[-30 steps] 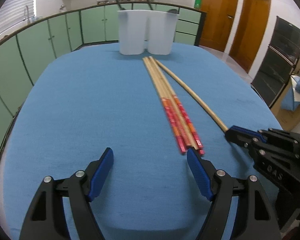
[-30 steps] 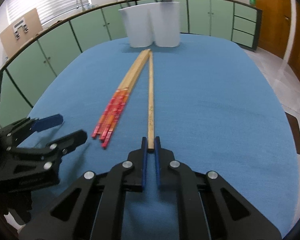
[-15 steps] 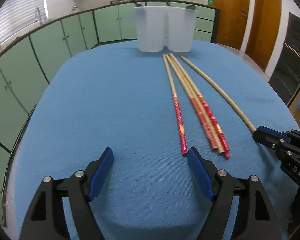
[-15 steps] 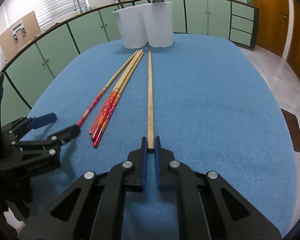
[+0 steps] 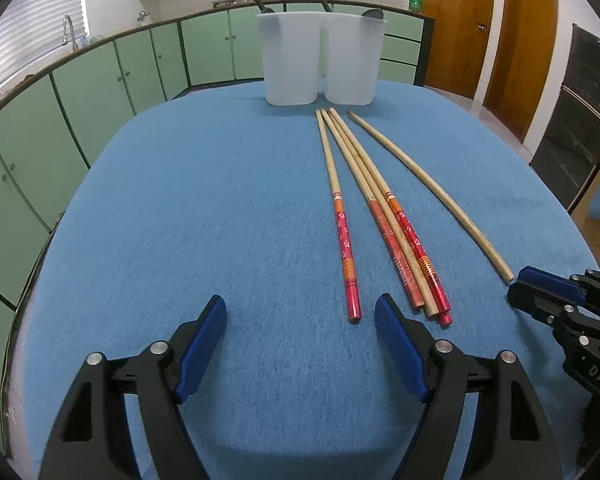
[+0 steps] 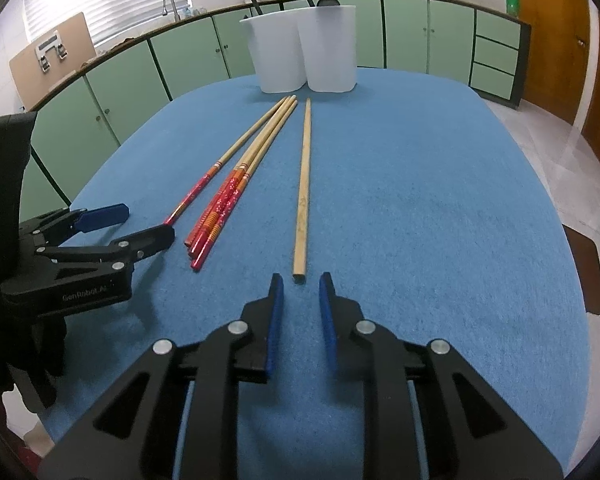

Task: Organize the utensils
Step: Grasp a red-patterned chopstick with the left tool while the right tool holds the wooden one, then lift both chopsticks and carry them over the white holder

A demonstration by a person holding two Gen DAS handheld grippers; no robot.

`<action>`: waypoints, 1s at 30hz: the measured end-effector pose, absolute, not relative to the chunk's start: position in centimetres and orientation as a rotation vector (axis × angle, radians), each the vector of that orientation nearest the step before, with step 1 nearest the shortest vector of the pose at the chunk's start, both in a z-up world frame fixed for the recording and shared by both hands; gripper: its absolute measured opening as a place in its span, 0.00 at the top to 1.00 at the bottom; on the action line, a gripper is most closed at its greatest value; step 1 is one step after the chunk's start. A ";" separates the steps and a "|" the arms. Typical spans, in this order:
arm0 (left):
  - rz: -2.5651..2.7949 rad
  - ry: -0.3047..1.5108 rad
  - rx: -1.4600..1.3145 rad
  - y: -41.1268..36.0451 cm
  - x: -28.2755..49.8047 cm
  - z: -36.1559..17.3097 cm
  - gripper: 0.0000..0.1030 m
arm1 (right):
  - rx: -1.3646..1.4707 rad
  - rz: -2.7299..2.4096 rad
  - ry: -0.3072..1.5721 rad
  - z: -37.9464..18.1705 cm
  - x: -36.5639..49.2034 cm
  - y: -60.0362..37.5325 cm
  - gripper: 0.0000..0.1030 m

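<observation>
Several long chopsticks lie on the blue table. One red-ended chopstick [image 5: 342, 224] lies apart to the left of a bundle of three [image 5: 396, 224]; they also show in the right wrist view [image 6: 220, 200]. A plain wooden chopstick [image 5: 428, 192] [image 6: 303, 188] lies to their right. My left gripper [image 5: 300, 320] is open and empty, just short of the red ends. My right gripper [image 6: 300, 292] is open, its jaws a little apart just behind the plain chopstick's near end, not touching it. A white two-compartment holder [image 5: 320, 64] [image 6: 304, 56] stands at the far edge with dark utensils in it.
The blue table [image 5: 180, 220] has rounded edges, with green cabinets behind and to the left. Wooden doors and a dark oven stand to the right. My right gripper shows at the left wrist view's right edge [image 5: 548, 292]; my left gripper shows in the right wrist view [image 6: 112, 228].
My right gripper has opened and let go of the plain chopstick, which lies on the table. The left gripper has drawn back slightly; one red chopstick has come apart from the bundle.
</observation>
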State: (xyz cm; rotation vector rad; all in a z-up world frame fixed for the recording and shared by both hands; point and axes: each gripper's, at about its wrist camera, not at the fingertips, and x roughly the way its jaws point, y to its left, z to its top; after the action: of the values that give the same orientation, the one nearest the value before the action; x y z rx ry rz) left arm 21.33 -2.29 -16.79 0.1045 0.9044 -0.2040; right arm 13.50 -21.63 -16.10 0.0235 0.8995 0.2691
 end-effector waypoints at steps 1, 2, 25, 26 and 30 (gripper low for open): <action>-0.205 0.905 0.104 -2.4 21.4 -16.8 0.27 | 0.029 0.268 0.901 -16.1 13.8 -21.6 0.82; -0.209 0.904 0.103 -2.5 21.4 -16.8 0.28 | 0.030 0.267 0.901 -16.2 13.8 -21.5 0.82; -0.261 0.845 0.067 -3.2 20.3 -14.3 0.94 | 0.020 0.271 0.836 -14.4 13.6 -21.4 0.94; -0.260 0.833 0.071 -3.1 20.0 -13.7 0.94 | 0.017 0.271 0.823 -13.8 13.5 -21.5 0.94; -0.262 0.762 0.073 -2.3 19.1 -10.5 0.94 | 0.017 0.274 0.763 -11.1 13.1 -21.9 0.94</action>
State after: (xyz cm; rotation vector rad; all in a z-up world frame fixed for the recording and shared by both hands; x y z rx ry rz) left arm 19.09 -2.28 -10.51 0.0729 0.7622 -0.2617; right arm 13.15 -21.89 -11.11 0.0170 0.7633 0.2735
